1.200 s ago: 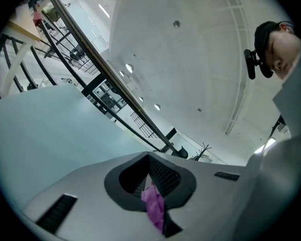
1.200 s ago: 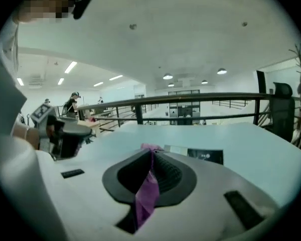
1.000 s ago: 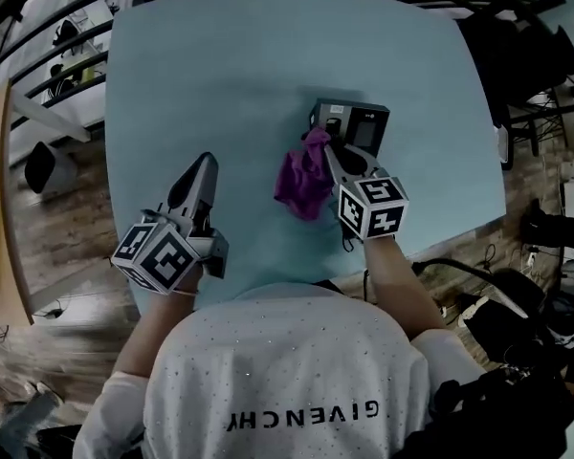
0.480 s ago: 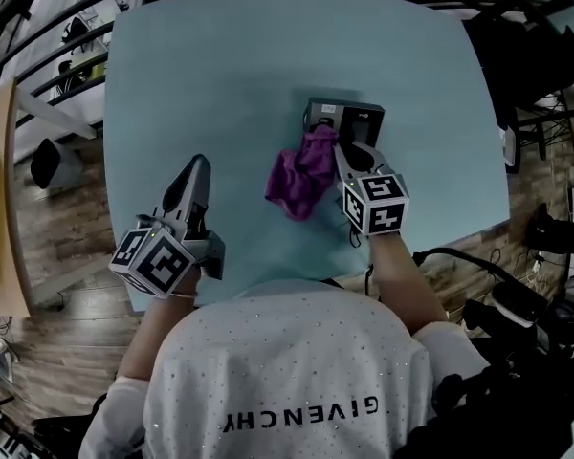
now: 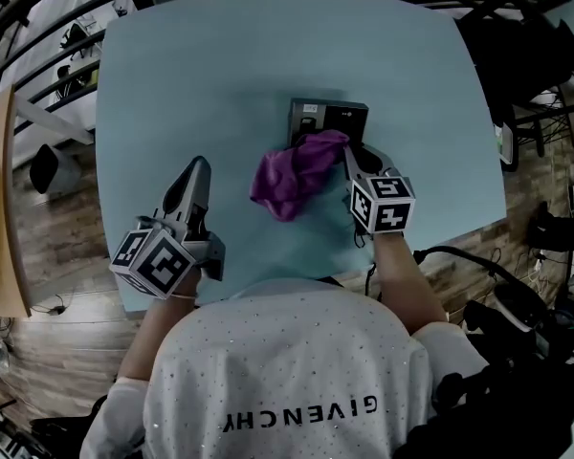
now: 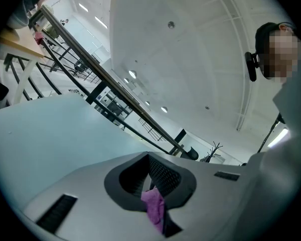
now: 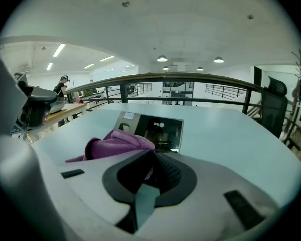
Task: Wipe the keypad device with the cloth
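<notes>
Pinching the purple cloth [image 5: 292, 173] between its closed fingers [image 7: 166, 170], the right gripper [image 5: 348, 153] is held at the near edge of the keypad device [image 5: 331, 117], which lies flat on the light blue worktop [image 5: 210, 65]. The cloth is bunched to the left of the fingers, its upper fold touching the device. The left gripper [image 5: 200, 167] is held over the worktop's near left part, fingers [image 6: 164, 176] closed together, apart from the cloth.

1. Shirt [image 5: 301, 411] of the person: "GIVENCHY" in pale capitals across the fabric, seen upside down in the head view
2. Keypad device [image 5: 330, 120]: a small white label [image 7: 126, 116] at one corner and pale marks on its dark face, all too small to read
</notes>
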Demonstrator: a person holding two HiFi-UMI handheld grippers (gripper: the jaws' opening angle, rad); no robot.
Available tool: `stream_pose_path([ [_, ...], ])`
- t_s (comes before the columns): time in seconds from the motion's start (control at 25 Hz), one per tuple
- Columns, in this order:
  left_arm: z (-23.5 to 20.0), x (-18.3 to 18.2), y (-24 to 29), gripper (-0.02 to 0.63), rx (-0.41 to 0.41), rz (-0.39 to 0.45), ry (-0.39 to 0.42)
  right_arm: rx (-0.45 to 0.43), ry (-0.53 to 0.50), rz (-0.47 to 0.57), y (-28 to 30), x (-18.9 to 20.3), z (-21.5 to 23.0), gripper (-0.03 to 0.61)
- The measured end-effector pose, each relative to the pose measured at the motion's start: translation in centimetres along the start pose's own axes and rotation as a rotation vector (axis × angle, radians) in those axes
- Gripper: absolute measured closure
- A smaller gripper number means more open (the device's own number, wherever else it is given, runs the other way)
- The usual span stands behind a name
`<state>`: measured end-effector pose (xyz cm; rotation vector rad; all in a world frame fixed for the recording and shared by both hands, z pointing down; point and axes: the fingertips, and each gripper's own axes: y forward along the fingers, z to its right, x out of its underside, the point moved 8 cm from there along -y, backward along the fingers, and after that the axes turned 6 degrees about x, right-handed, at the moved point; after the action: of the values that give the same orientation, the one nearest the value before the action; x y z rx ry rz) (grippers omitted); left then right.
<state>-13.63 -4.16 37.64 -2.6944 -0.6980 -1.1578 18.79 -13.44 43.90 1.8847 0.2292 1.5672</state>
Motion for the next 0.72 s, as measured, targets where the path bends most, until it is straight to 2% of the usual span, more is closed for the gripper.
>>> stream_pose_path([
  [0.72,1.1,0.0,1.4,0.623,0.011,-0.030,0.018,0.196,0.177,0.005,-1.3,1.8,8.2,0.560],
])
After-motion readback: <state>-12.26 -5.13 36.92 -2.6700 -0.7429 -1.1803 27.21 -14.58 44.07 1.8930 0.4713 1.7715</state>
